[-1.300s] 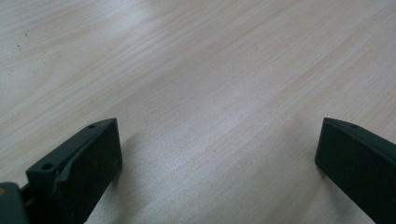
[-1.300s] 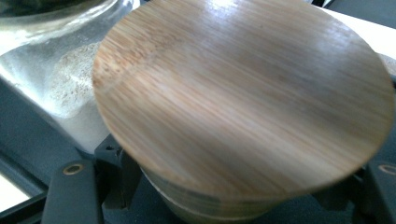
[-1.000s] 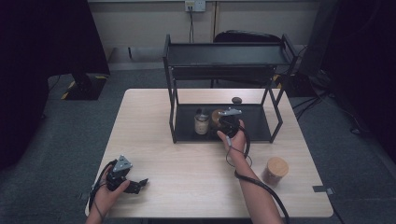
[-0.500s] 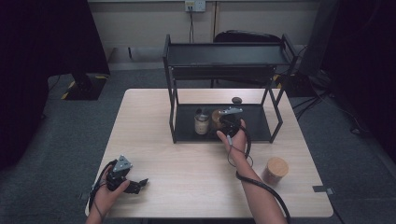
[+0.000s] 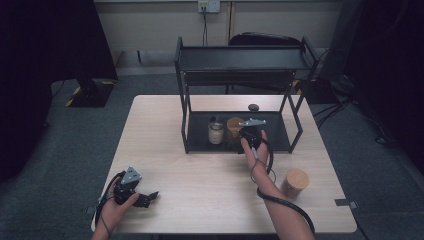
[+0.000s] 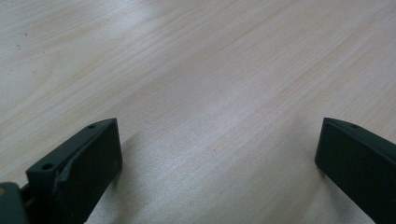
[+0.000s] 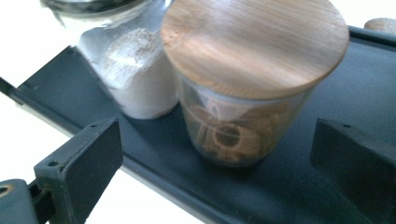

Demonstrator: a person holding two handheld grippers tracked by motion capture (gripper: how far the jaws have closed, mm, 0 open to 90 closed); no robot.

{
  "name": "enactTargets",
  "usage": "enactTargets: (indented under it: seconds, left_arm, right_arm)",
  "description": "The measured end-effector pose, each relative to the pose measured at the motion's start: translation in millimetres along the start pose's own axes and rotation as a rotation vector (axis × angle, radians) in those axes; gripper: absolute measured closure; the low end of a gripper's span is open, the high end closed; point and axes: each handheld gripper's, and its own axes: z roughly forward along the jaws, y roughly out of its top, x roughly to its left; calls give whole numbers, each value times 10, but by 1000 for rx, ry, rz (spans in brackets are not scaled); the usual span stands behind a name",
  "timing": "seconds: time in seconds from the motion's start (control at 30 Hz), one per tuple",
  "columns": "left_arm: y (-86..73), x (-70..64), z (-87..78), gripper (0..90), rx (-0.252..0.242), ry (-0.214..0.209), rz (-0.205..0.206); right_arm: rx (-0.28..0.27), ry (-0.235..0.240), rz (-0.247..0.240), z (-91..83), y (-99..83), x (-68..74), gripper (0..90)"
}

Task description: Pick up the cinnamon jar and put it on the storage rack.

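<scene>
The desk (image 5: 200, 165) carries a black two-tier rack (image 5: 240, 60) at its far side. The lower shelf (image 7: 327, 98) of the rack holds two jars side by side: a wood-lidded jar (image 7: 247, 79) with brown contents, and a white-powder jar (image 7: 135, 79) touching or just beside it. A third jar with a wooden lid (image 5: 296, 181) stands on the desk, behind the right gripper and apart from it.

The right gripper (image 5: 250, 134) is at the front edge of the lower shelf. Its jaws stand wide, with nothing between them. In the right gripper view, the wood-lidded jar lies straight ahead of the jaws, centred in the gap and slightly beyond the tips. The jar is upright, so its long axis runs across the line of approach. The white-powder jar lies ahead of the left-hand jaw in that view, which leaves little clearance on that side.

The left gripper (image 5: 134, 190) rests at the near left corner of the desk, well apart from the rack. Its jaws are also wide over bare wood (image 6: 196, 84).

The right gripper is the nearer one. The coming move likely requires a straight advance until the jaws flank the glass body below the lid.
</scene>
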Motion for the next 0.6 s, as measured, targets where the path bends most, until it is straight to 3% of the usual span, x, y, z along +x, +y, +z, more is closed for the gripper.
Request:
enactTargets:
  seconds: [0.6]
  left_arm:
    - [0,0,0,1,0,0,0]
  right_arm:
    - [-6,66,-13,-276,-124,119,29]
